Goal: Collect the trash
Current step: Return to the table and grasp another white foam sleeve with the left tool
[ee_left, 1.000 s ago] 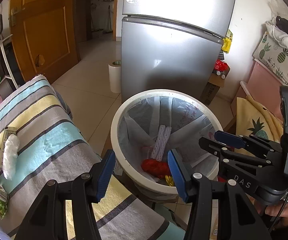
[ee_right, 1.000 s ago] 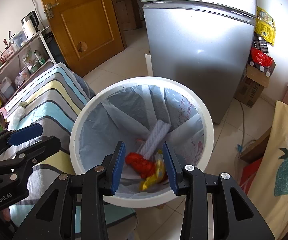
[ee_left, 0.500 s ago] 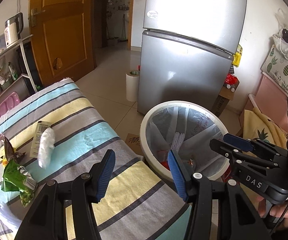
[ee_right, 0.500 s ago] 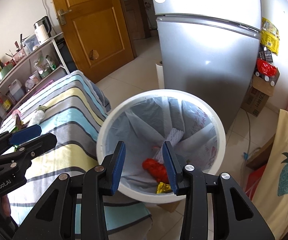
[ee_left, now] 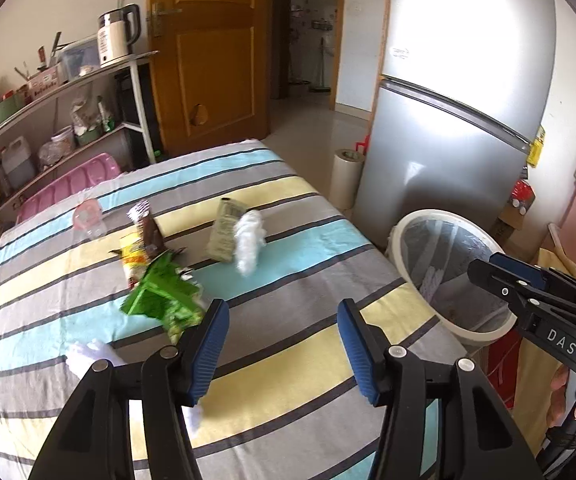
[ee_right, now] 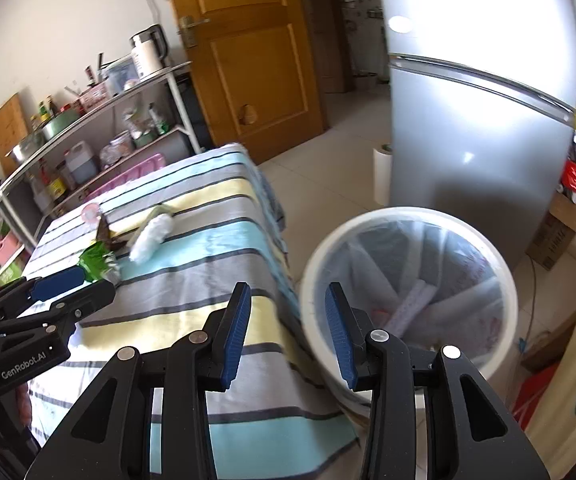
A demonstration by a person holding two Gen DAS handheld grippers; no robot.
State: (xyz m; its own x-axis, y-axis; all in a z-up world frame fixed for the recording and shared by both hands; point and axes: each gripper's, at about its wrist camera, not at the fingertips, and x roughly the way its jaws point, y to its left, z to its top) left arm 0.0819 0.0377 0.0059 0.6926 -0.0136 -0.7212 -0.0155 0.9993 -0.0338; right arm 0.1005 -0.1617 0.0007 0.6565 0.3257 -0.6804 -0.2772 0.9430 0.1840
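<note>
- Kitchen corner: striped counter (ee_left: pixel 288 360) beside a fridge (ee_left: pixel 456 128), lined white bin (ee_right: pixel 408 280) set at its edge for short drops.
- Trash still on the cloth: green wrapper (ee_left: pixel 159 296), white wad (ee_left: pixel 249 240), tan packet (ee_left: pixel 223 228).
- Left gripper (ee_left: pixel 283 344) fingers spread, just opened further, nothing between; aimed near the wrapper.
- Right gripper (ee_right: pixel 288 332) likewise empty, between counter and bin.

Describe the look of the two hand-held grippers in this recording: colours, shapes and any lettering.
Both are black plastic clamps with two angular fingers, silver rivets and ribbed blue pads. The left hand-held gripper has "GenRobot.AI" in white on the side of its body, as the right wrist view shows. The right hand-held gripper has "DAS" in white on its side. No cable or sleeve is clearly visible.
</note>
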